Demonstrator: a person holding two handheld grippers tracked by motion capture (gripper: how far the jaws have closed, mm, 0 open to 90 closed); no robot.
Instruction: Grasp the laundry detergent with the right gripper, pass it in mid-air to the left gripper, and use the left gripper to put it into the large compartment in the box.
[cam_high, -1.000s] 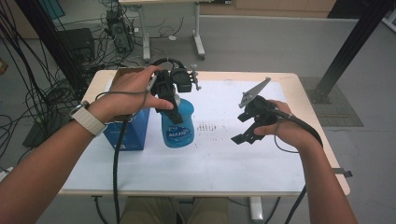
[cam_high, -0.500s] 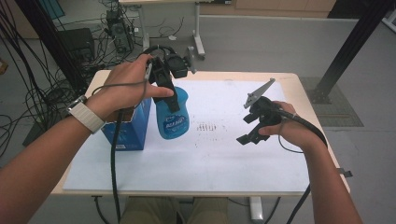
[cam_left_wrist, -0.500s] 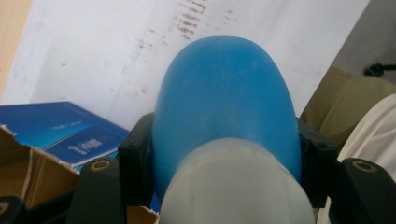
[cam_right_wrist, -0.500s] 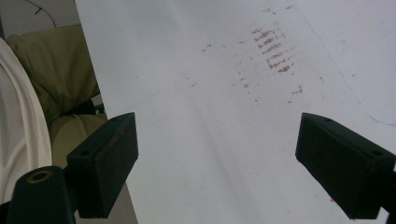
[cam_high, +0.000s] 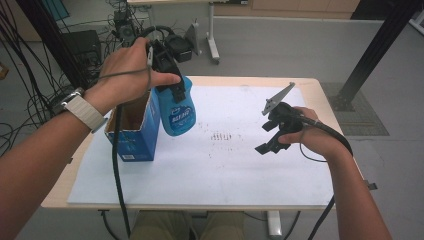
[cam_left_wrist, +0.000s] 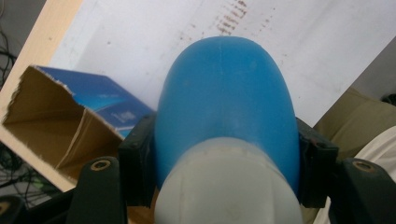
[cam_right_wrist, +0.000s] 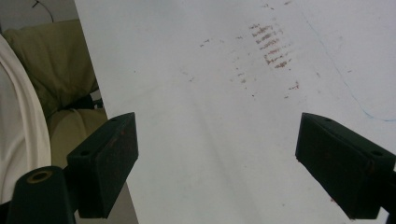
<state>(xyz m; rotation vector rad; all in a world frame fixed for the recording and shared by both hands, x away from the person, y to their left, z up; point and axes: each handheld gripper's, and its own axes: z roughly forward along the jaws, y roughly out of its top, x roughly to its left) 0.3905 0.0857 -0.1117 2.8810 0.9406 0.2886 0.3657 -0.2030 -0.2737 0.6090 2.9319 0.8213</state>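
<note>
Up above the table, the left gripper (cam_high: 172, 82) has its jaws clamped on the neck of a blue spray bottle (cam_high: 178, 112), and the bottle hangs clear of the surface, tilted a little, its label facing the person. In the left gripper view the two black pads press against either side of the bottle's blue shoulder, just where it meets the whitish collar. The bottle is held just beside an open blue cardboard box (cam_high: 134, 131) that stands on the left part of the white sheet (cam_high: 225, 170); its base is about level with the box's torn upper edge, and whether the two touch I cannot tell. The box's brown inside shows from above.

Over on the right, the right gripper (cam_high: 267, 142) is held low over the sheet in the person's right hand (cam_high: 310, 137), the grey three-cornered plate sticking up from it. Its jaws stand wide apart with nothing between them, and the right gripper view looks straight down between them onto bare white sheet. A patch of small brownish marks (cam_high: 222, 136) lies on the sheet between the bottle and that gripper. The sheet covers most of the pale wooden table (cam_high: 320, 92), and black cables trail from both grippers toward the person
</note>
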